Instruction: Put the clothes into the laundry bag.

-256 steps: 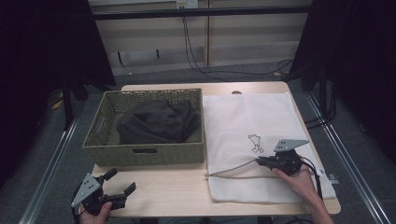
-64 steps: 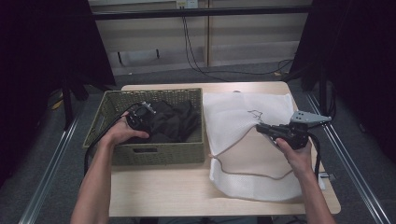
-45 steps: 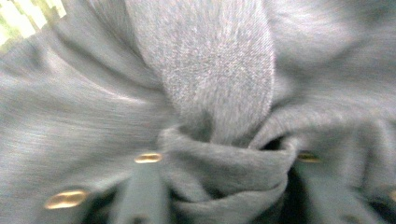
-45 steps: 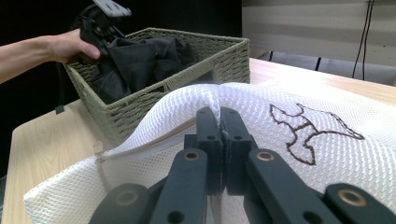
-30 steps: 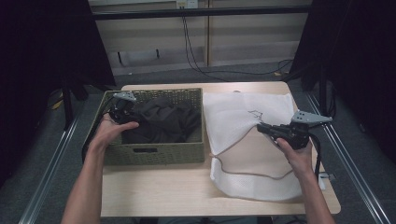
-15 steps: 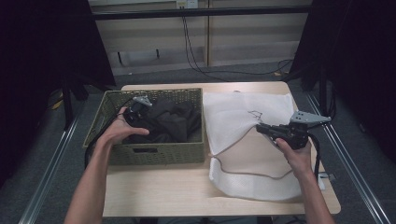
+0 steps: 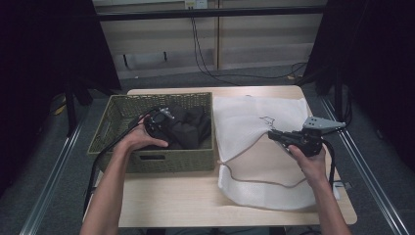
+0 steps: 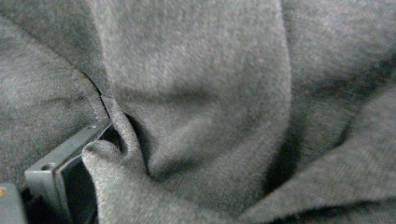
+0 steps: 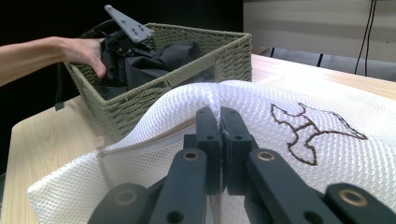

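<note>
Dark garment [image 7: 188, 128] lies bunched inside the woven basket [image 7: 113, 119] on the left half of the tabletop [image 7: 171, 196], with the white mesh laundry bag [image 7: 254, 117] spread just beside the basket on the right. The left gripper [image 7: 164, 122] is pushed down into the cloth, and the left gripper view, taken close against the grey fabric [image 8: 196, 93], shows a fold drawn in between its fingers [image 8: 56, 172]; whether they have fully closed on it I cannot tell, as the cloth hides one side.

The right gripper [image 9: 219, 135] has its fingers pressed shut on the upper edge of the bag, lifting that edge into a ridge. Judging by this, the bag's mouth is being held up and open toward the basket so the garment can be carried across and slipped in.

From above, the layout of both hands [image 7: 306, 156], the basket and the bag's drawstring on the tabletop is plain. The right gripper view adds what that angle misses: the pinch on the mesh, the raised lip, and the dark stitched figure [image 9: 310, 128] on the bag.
</note>
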A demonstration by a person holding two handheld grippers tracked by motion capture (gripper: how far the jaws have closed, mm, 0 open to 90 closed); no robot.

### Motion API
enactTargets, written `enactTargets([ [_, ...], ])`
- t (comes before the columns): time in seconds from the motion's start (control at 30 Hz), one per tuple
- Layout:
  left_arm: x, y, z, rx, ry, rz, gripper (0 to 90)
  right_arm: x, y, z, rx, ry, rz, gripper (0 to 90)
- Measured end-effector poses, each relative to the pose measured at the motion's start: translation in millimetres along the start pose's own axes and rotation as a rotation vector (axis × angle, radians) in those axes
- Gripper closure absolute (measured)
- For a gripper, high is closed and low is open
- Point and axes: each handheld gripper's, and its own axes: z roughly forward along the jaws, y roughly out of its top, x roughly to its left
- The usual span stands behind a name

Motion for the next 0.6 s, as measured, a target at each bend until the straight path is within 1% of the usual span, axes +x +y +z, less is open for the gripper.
enactTargets([
  [0.03, 0.4, 4.0, 1.6, 0.05, 0.019, 0.026, 1.1, -0.1, -0.1, 0.2, -0.001, 0.0, 0.002, 88.1],
  [0.07, 0.1, 7.2, 2.3, 0.071, 0.016, 0.02, 5.3, -0.2, -0.1, 0.4, 0.0, -0.001, 0.002, 88.1],
  [0.1, -1.4, 11.0, 4.0, 0.086, 0.032, -0.006, 9.4, -0.2, -0.2, 0.6, 0.001, -0.001, 0.002, 88.1],
  [0.13, 0.0, 13.9, 4.2, 0.111, 0.033, 0.001, 15.7, 0.0, -0.3, 0.5, 0.001, -0.001, 0.003, 88.0],
  [0.17, -0.4, 15.7, 4.7, 0.122, 0.035, 0.012, 21.6, 0.5, -0.2, 0.4, 0.003, -0.001, 0.002, 88.1],
  [0.2, -1.4, 16.9, 4.2, 0.118, 0.033, 0.001, 25.8, 0.9, -0.2, 0.5, 0.003, 0.001, -0.003, 88.0],
  [0.23, -0.4, 17.6, 2.2, 0.133, 0.018, 0.025, 34.0, 1.4, -0.2, 0.3, 0.004, -0.003, -0.004, 88.0],
  [0.27, -1.7, 16.3, 2.1, 0.114, 0.008, 0.002, 39.3, 1.6, -0.1, 0.3, 0.004, -0.005, -0.009, 88.0],
  [0.3, 0.4, 16.0, 0.2, 0.122, 0.016, 0.049, 44.2, 1.9, -0.2, 0.1, 0.005, -0.006, -0.008, 88.0],
  [0.33, -0.8, 14.4, 1.1, 0.094, 0.013, 0.023, 48.3, 2.2, -0.3, 0.1, 0.005, -0.004, -0.007, 88.0],
  [0.37, 0.5, 13.1, -0.4, 0.09, 0.003, 0.018, 50.5, 2.3, -0.3, 0.0, 0.007, -0.005, -0.008, 88.0],
  [0.4, 0.9, 12.2, -1.7, 0.09, 0.005, 0.02, 52.2, 2.3, -0.4, 0.0, 0.007, -0.005, -0.007, 88.0],
  [0.43, -1.6, 11.4, -1.5, 0.063, 0.019, 0.002, 53.6, 2.3, -0.4, 0.1, 0.007, -0.003, -0.009, 88.0],
  [0.47, -0.8, 12.2, -4.0, 0.093, 0.012, 0.035, 55.1, 2.0, -0.2, 0.1, 0.006, -0.006, -0.01, 88.0],
  [0.5, -2.0, 11.8, -5.0, 0.065, 0.011, 0.033, 56.5, 2.0, -0.2, 0.1, 0.004, -0.007, -0.009, 88.0],
  [0.53, -3.5, 11.1, -7.2, 0.046, 0.025, 0.026, 58.0, 1.6, 0.1, -0.3, 0.004, -0.004, -0.008, 88.0],
  [0.57, -2.3, 10.2, -10.1, 0.047, 0.022, 0.047, 58.8, 1.5, 0.2, -0.6, 0.003, -0.008, -0.005, 88.0],
  [0.6, -3.2, 9.4, -11.9, 0.018, 0.025, 0.028, 59.2, 1.1, 0.2, -0.9, 0.001, -0.01, -0.005, 88.0],
])
